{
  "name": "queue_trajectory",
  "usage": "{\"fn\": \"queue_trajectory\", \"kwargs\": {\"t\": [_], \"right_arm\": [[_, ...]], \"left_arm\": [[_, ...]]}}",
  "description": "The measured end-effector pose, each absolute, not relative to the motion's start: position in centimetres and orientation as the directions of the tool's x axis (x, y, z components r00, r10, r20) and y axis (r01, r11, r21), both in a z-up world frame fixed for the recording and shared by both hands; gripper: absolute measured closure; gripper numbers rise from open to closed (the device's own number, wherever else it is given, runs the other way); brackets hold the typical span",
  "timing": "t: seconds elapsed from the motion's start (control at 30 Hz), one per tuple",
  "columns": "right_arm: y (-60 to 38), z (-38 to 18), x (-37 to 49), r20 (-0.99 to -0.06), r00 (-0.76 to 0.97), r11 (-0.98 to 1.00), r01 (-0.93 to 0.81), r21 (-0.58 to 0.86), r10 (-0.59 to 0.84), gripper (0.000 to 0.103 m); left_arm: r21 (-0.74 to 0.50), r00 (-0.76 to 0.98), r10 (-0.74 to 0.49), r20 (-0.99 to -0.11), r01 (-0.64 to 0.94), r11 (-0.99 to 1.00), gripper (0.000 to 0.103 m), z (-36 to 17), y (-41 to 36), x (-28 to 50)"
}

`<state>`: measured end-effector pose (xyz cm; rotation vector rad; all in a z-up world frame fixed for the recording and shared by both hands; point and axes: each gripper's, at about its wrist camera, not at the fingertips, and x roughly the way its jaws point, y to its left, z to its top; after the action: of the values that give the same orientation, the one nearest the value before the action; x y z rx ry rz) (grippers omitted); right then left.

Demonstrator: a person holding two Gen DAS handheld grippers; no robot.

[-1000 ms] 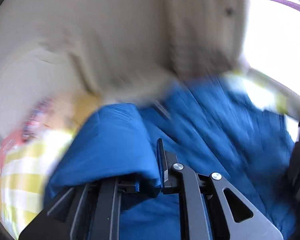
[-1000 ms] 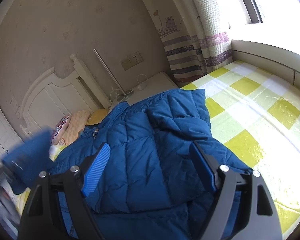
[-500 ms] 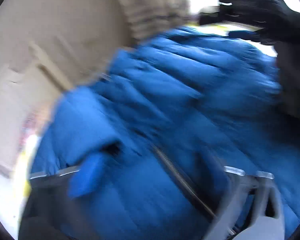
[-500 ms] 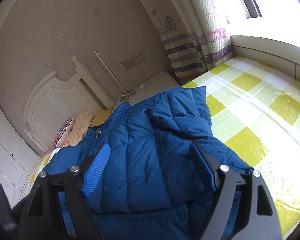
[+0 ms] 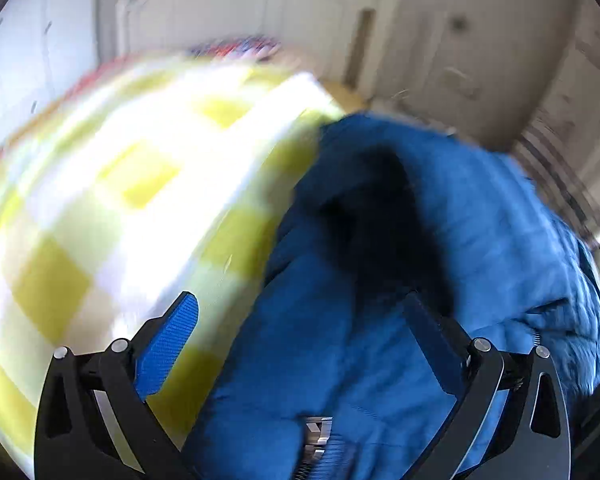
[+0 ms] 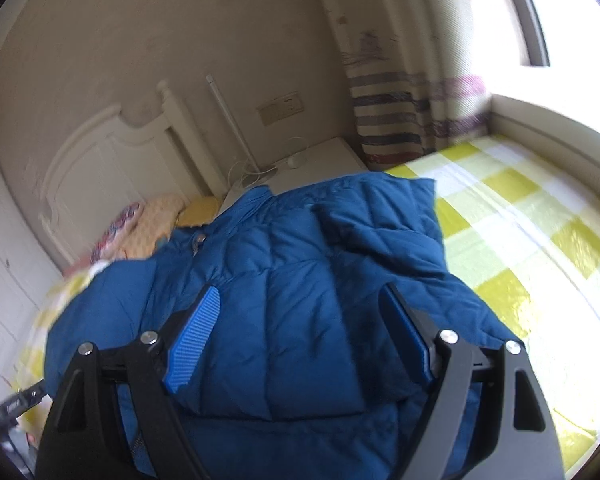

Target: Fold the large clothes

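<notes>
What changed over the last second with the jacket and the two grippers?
The left gripper let go of the fold of blue jacket it was clamping; its jaws now stand wide open and it has swung toward the jacket's edge by the checked bedspread. The right gripper stayed open over the jacket, barely moving.

1 blue puffer jacket (image 6: 300, 280), 1 yellow-white checked bedspread (image 6: 520, 232), 1 white headboard (image 6: 100, 168), approx. 2 pillows (image 6: 148, 228) (blurred, can't be sure), 1 striped curtain (image 6: 400, 120), 1 wall socket plate (image 6: 282, 108), 1 nightstand (image 6: 320, 160), 2 grippers: left (image 5: 304, 328), right (image 6: 304, 320).
</notes>
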<state>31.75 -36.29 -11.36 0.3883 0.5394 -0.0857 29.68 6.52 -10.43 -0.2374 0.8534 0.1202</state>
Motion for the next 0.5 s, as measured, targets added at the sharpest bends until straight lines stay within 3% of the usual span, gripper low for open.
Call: {"fn": "queue_trajectory", "kwargs": {"t": [0.1,0.2,0.27,0.37,0.5], "right_arm": [[-32.9,-10.2,31.4,-0.495,0.868,0.975,0.085,0.205,0.029,0.022],[-25.2,-9.5,30.4,-0.492,0.869,0.992,-0.1,-0.075,0.051,0.022],[-19.6,-9.8,29.3,-0.481,0.875,0.935,-0.214,-0.284,0.054,0.015],[-12.5,-10.8,27.7,-0.414,0.909,0.781,-0.287,-0.555,0.039,0.013],[-6.7,-12.3,28.7,-0.403,0.915,0.633,-0.328,-0.701,0.027,0.013]], "left_arm": [[-0.168,0.593,0.014,-0.805,-0.25,0.954,0.004,-11.6,7.8,29.6],[-0.176,0.596,0.022,-0.803,-0.273,0.946,0.004,-11.9,8.4,28.9],[-0.164,0.593,0.053,-0.804,-0.306,0.938,0.004,-12.1,8.4,28.5],[-0.203,0.643,0.082,-0.762,-0.357,0.912,0.004,-11.6,9.3,28.0],[-0.203,0.722,0.235,-0.651,-0.463,0.863,0.004,-9.5,11.2,25.6]]}}
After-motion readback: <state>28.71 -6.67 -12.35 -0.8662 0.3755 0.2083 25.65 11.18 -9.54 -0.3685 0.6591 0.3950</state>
